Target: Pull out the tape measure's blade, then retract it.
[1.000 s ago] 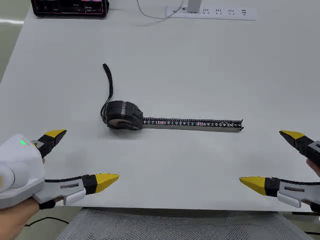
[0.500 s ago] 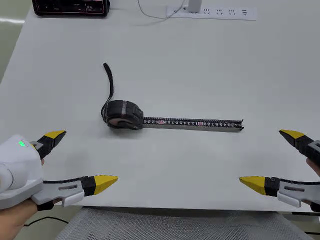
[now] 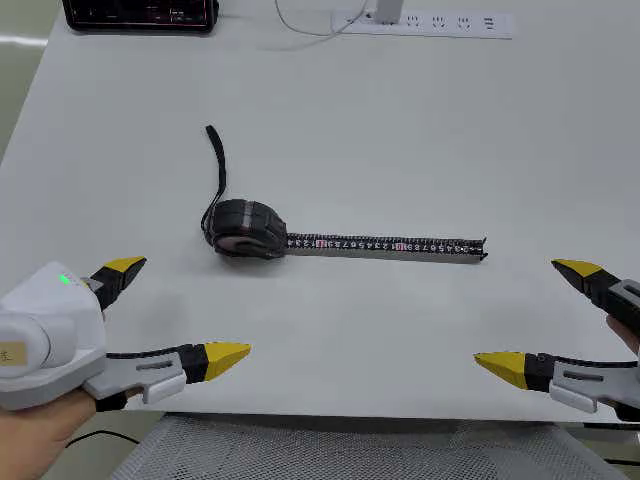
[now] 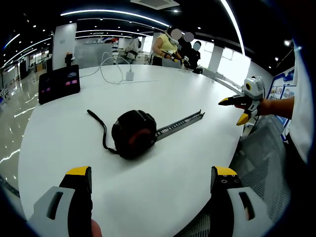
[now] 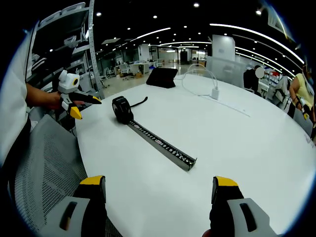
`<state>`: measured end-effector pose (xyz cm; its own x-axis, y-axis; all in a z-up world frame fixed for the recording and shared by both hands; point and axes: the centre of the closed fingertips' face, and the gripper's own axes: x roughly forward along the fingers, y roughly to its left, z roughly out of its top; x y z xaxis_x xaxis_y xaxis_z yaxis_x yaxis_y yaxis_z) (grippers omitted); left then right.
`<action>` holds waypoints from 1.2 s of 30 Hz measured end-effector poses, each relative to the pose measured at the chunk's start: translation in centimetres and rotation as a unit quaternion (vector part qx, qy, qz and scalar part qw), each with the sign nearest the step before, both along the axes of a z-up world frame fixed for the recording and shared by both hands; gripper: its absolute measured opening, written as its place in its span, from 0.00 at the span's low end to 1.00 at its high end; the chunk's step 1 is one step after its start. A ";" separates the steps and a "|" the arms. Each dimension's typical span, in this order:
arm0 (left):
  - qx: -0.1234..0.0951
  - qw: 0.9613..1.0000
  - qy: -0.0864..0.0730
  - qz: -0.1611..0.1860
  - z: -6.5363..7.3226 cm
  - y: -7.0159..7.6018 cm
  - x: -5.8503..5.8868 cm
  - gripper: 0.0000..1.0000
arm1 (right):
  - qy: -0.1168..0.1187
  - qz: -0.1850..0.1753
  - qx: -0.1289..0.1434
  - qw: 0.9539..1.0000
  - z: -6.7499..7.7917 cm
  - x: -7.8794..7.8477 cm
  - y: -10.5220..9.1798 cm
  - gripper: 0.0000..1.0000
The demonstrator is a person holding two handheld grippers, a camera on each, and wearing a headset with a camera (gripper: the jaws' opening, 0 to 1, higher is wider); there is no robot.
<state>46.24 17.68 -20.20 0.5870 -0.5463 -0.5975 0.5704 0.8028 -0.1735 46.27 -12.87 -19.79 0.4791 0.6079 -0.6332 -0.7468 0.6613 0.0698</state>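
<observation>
One tape measure [image 3: 245, 230] sits mid-desk [image 3: 400, 130], with its one blade [image 3: 385, 245] pulled out flat to the right of the case and one strap [image 3: 216, 165] trailing behind it. Two grippers, both empty with jaws spread wide: the left gripper [image 3: 185, 308] is nearer than the case on its left, and the right gripper [image 3: 527, 313] is nearer on its right. One power strip [image 3: 430, 20] and one black device [image 3: 140, 12] sit far behind the case.

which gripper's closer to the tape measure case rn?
Left. The left gripper is open, just near-side and slightly left of the tape measure case. The right gripper, also open, is by the far tip of the pulled-out blade, a blade's length from the case.
</observation>
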 end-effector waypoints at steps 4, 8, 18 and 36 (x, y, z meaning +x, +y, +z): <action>-0.009 1.000 -0.001 0.006 0.2 -0.2 0.7 0.99 | -0.002 0.003 -0.001 1.000 0.0 0.2 0.1 0.87; -0.017 1.000 -0.003 0.011 0.3 -0.5 1.4 0.99 | -0.002 0.006 -0.001 1.000 0.0 0.4 0.2 0.87; -0.017 1.000 -0.004 0.007 -0.2 -1.6 2.5 0.98 | -0.005 0.006 0.000 1.000 0.1 0.7 0.3 0.87; -0.020 1.000 0.001 0.018 -1.2 -2.5 4.6 0.95 | -0.008 0.011 -0.005 1.000 -0.1 1.3 -0.1 0.80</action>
